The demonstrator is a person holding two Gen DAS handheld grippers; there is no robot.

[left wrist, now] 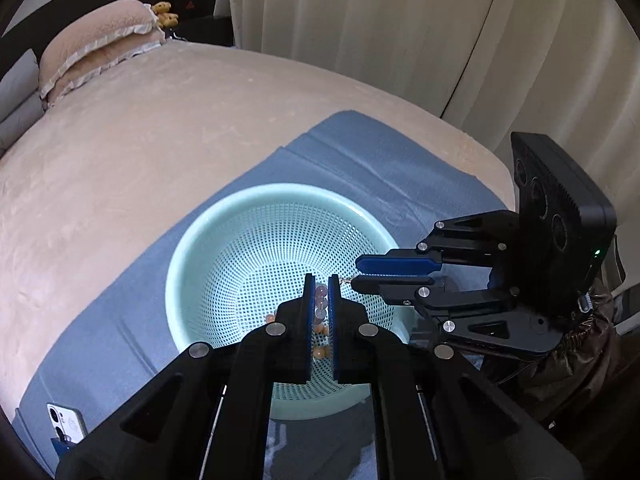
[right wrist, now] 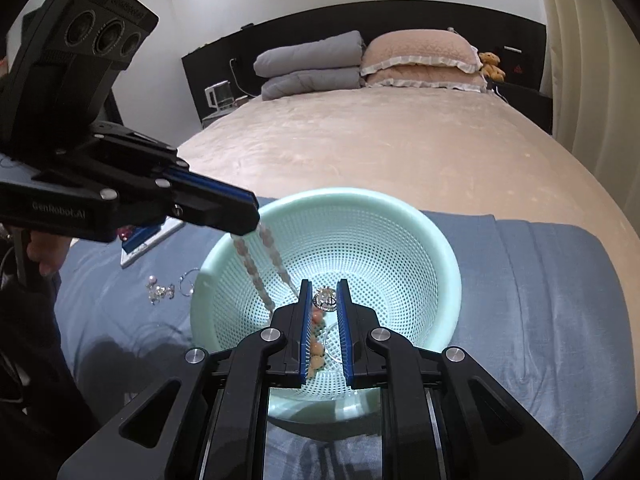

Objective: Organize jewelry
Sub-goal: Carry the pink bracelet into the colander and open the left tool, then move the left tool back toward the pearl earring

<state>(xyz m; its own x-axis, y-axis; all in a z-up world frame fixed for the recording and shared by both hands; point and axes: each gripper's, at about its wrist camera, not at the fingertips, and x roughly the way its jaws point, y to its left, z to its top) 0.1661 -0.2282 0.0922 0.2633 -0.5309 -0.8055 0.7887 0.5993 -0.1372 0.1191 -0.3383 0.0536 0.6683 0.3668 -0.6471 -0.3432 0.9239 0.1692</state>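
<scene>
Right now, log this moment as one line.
left tongs: shut on bead strand, hanging into basket | right tongs: over basket, grip unclear | loose jewelry: on blue cloth

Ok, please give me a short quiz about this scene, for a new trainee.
1. True or false: the basket stands on the blue cloth.
2. What lies on the cloth beside the basket, outside it? A) loose jewelry B) scissors C) a cup
3. Fill in: the bead strand hangs into the basket from the ___ gripper.

Key: 1 true. 2 A. 3 left; the left gripper is shut on the strand.
</scene>
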